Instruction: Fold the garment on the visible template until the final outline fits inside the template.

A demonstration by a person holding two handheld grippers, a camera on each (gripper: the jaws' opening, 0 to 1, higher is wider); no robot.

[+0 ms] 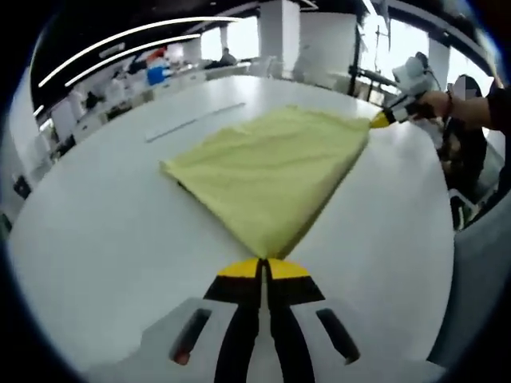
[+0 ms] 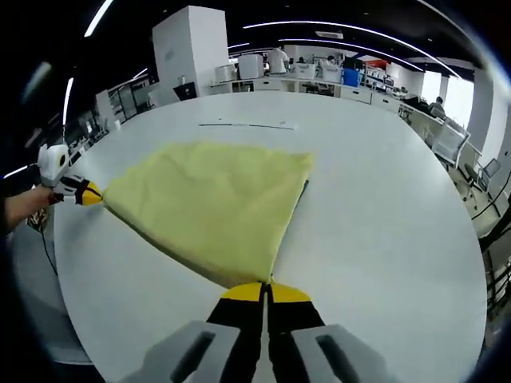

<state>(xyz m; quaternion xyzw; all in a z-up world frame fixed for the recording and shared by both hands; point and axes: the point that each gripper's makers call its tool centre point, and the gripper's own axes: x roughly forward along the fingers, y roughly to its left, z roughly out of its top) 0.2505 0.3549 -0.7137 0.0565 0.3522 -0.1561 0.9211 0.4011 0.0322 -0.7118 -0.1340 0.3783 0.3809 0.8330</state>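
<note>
Tabletop, white and round (image 1: 104, 231), carries a pale yellow folded cloth garment (image 1: 271, 171); no template outline is discernible, so fit cannot be judged. Left gripper (image 1: 263, 266) and right gripper (image 2: 266, 289) each pinch a corner, jaws closed.

The room was bright and evenly lit by ceiling strips (image 1: 136, 48) and windows (image 1: 407, 40) that blew out to white. The table (image 2: 383, 207) showed soft glare and hardly any shadow. Fisheye bending curved the edges, and both views were slightly soft, blurrier toward the rim.
</note>
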